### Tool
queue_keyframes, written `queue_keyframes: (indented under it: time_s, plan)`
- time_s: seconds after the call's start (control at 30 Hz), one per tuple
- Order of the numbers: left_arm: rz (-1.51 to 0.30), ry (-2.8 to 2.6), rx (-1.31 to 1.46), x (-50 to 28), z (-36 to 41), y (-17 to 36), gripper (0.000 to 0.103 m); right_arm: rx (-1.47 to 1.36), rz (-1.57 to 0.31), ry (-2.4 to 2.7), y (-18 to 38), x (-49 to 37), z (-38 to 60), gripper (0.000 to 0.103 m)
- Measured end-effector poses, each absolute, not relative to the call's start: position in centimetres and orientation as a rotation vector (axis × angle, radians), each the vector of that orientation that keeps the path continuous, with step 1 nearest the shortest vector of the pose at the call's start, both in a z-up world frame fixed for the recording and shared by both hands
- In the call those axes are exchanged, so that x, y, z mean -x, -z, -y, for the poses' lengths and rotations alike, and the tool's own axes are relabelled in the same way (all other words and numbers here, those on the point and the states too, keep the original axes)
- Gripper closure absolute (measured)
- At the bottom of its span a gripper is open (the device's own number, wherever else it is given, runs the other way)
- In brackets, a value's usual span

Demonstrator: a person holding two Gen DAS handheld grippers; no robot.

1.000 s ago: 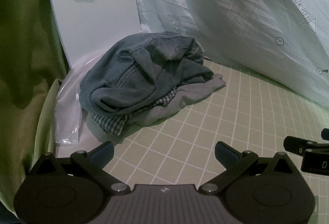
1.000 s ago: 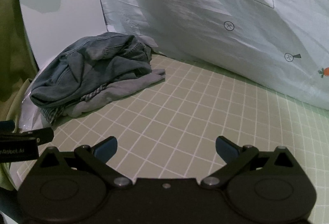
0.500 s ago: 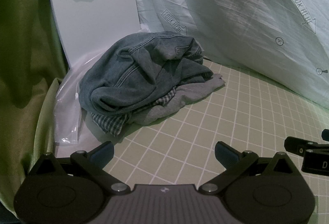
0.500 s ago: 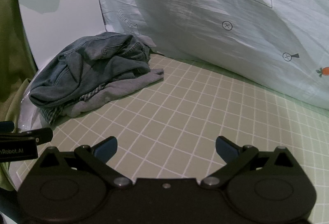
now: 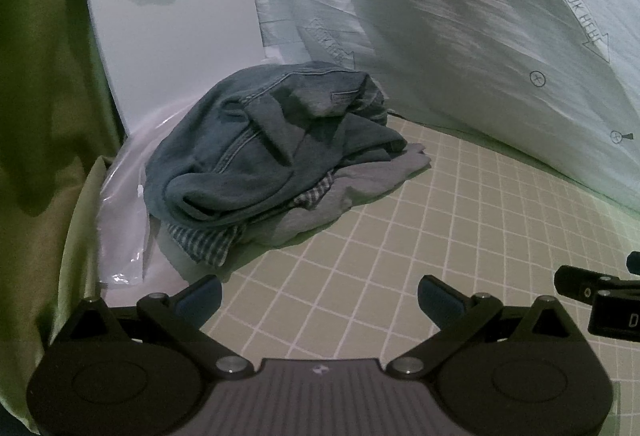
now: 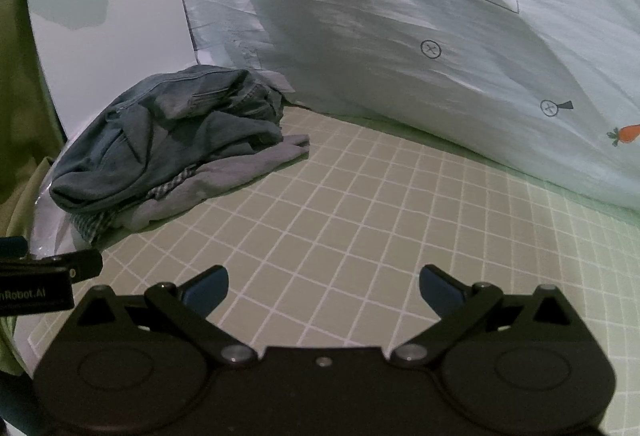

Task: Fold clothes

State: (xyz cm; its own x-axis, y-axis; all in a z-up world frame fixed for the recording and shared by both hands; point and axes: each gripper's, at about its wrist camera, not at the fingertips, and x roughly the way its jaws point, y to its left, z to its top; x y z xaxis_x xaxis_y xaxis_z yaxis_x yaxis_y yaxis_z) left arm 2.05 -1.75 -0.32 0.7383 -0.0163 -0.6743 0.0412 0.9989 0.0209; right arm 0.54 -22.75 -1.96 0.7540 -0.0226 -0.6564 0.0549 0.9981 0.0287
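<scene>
A heap of clothes lies at the back left of the green grid mat [image 5: 420,236] [image 6: 360,228]. On top is a crumpled blue denim garment [image 5: 260,144] [image 6: 168,140]. Under it show a blue-and-white checked cloth [image 5: 204,240] [image 6: 170,186] and a grey garment [image 5: 360,180] [image 6: 240,172]. My left gripper [image 5: 319,296] is open and empty, a short way in front of the heap. My right gripper [image 6: 323,290] is open and empty over bare mat, right of the heap. Each gripper's side shows at the other view's edge.
A pale bedsheet with carrots and arrow prints [image 5: 460,28] [image 6: 440,36] hangs along the back and right. A white board [image 5: 168,16] stands behind the heap. Clear plastic [image 5: 120,212] lies under the heap's left side, and green fabric [image 5: 44,96] fills the left.
Both grippers have edged slightly toward the heap, which sits a little nearer in both views. Both stay open and the clothes have not moved.
</scene>
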Motion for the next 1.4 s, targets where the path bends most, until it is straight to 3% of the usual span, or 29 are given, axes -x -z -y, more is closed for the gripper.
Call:
queue_keyframes:
  time_s: [0.67,1.1,1.27,1.4]
  plan:
    - [-0.748,0.035,-0.031,-5.5,2.2,0.4,0.0,-0.045,-0.765,0.059,2.9,-2.8,23.4,0.0]
    - [-0.717,-0.064,0.018,-17.7,-3.8,-3.2,0.002,-0.002,-0.729,0.022,0.3,-14.2,21.3,0.001]
    - [-0.756,-0.028,0.019,-23.9,-4.9,-2.2,0.011,-0.014,-0.693,0.017,-0.7,-21.8,19.1,0.008]
    - [-0.81,-0.021,0.058,-27.8,-5.6,-0.6,0.026,-0.041,-0.704,-0.018,0.1,-27.3,17.6,0.015]
